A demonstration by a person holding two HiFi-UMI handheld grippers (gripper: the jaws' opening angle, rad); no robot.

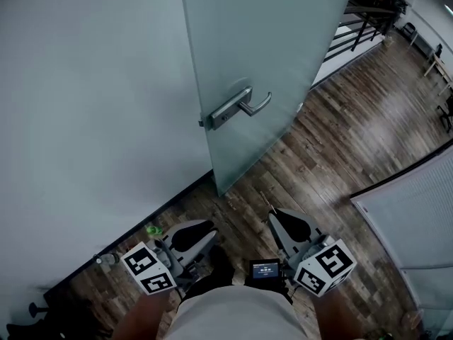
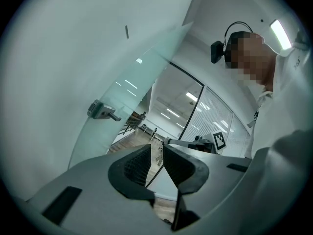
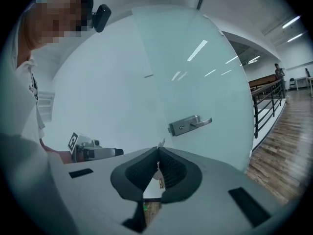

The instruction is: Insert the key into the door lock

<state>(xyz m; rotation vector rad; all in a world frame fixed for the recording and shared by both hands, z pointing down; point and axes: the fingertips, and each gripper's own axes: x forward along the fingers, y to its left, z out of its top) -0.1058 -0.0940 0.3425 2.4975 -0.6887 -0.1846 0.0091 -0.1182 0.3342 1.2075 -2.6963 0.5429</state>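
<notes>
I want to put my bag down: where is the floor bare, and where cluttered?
Bare wooden floor lies between the glass door edge and the pale panel at right. Crowded: green item and clutter at the foot of the left wall.

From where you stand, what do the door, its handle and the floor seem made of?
Pale green door panel: likely frosted glass, matte, translucent, thin edge.
Silver lever handle: metal, probably brushed steel, dull sheen.
Brown plank floor: wood or wood-look laminate, glossy reflections.
</notes>
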